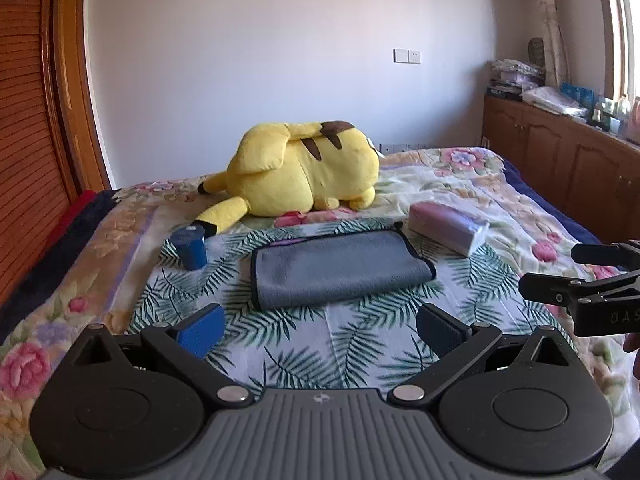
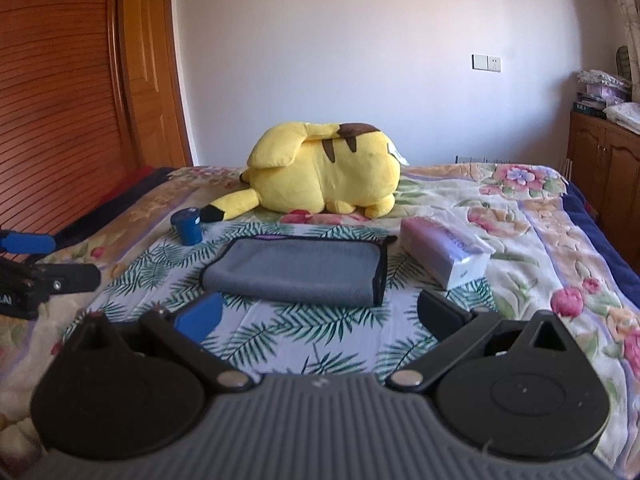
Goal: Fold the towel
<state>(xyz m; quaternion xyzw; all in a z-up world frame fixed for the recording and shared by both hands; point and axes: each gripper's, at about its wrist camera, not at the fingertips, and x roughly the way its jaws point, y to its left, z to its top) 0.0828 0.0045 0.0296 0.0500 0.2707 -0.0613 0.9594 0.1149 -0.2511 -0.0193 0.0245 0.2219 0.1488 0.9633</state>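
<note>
Left wrist: floral bedspread (image 1: 460, 184), grey towel (image 1: 340, 268) folded on leaf-print sheet, dead ahead of left gripper (image 1: 320, 330), jaws spread, empty; long axis crosswise.

Right wrist: towel (image 2: 296, 270) ahead, slightly left of right gripper (image 2: 320, 322), jaws apart, empty; neither gripper clearly nearer.

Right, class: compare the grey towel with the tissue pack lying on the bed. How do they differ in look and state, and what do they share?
The grey towel is soft cloth with dark edging; the tissue pack is a boxy pink and white wrapped block.
The towel lies flat and already folded over; the tissue pack stands taller.
The towel sits centred on the leaf-print cloth; the tissue pack lies to its right.
Both rest on the bed, untouched by either hand-held gripper.
</note>
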